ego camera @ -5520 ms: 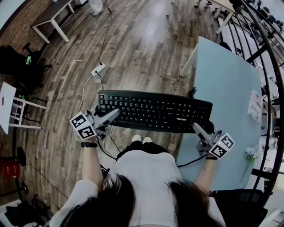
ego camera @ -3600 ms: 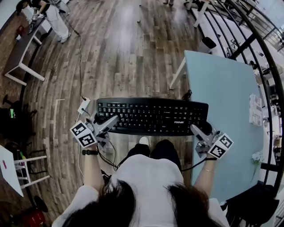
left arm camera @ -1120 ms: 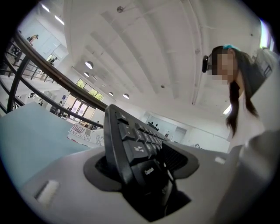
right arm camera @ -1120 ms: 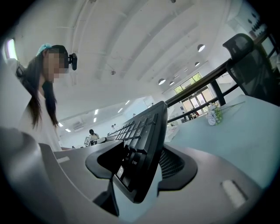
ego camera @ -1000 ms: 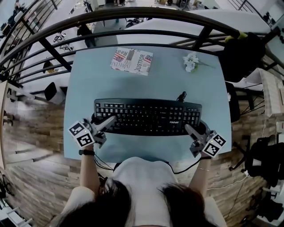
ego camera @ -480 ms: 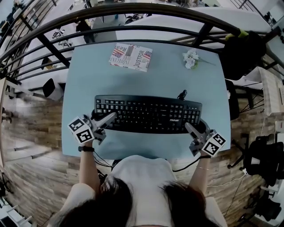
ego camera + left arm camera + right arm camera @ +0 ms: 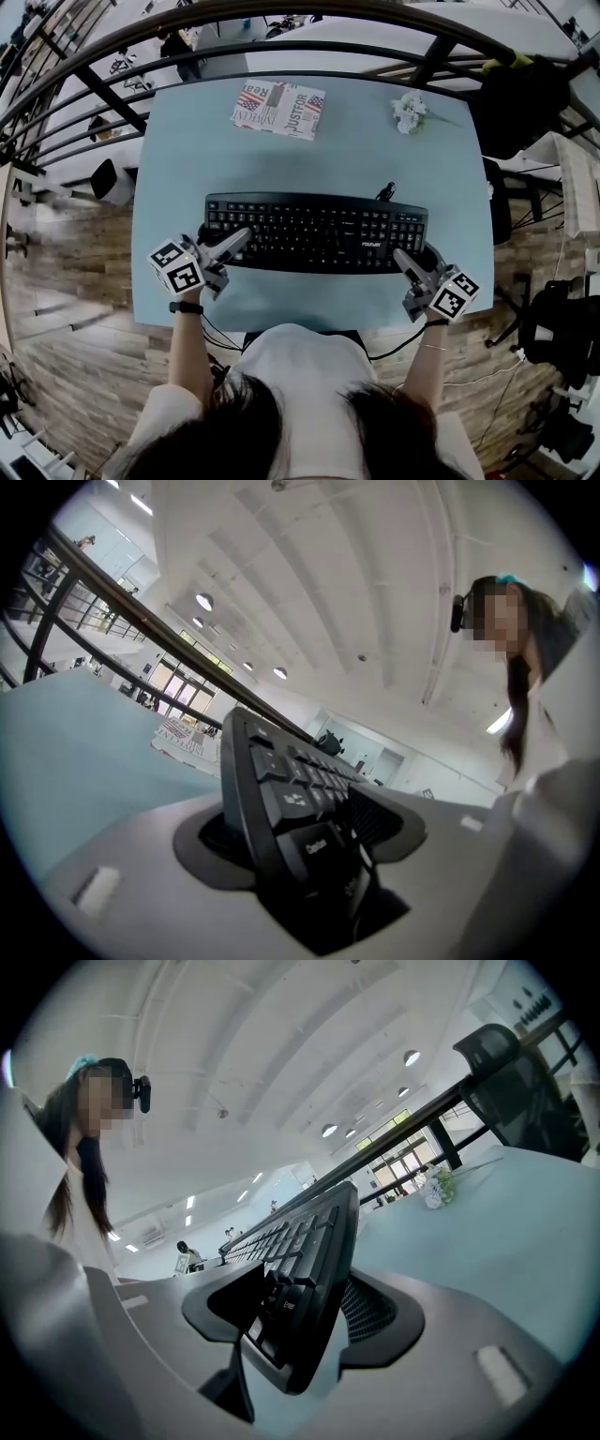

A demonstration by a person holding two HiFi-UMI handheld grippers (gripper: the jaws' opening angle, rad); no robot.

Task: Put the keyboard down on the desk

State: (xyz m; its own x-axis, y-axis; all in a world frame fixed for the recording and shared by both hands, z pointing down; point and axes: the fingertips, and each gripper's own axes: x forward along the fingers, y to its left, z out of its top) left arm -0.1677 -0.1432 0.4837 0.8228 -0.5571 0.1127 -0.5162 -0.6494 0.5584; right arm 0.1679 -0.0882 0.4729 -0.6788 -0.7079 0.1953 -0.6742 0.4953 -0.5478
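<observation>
A black keyboard spans the middle of the pale blue desk, lengthwise left to right. My left gripper is shut on its left end, one jaw over the keys and one beneath. My right gripper is shut on the right end in the same way. In both gripper views the keyboard's edge fills the jaws and runs away from the camera. Whether the keyboard rests on the desk or hangs just over it, I cannot tell.
A printed booklet lies at the desk's far side, a small white flower sprig to its right. A black railing runs behind the desk. A dark chair stands at the far right. A cable leaves the keyboard's back edge.
The keyboard and both grippers have shifted slightly farther onto the desk. Both grips are unchanged.
</observation>
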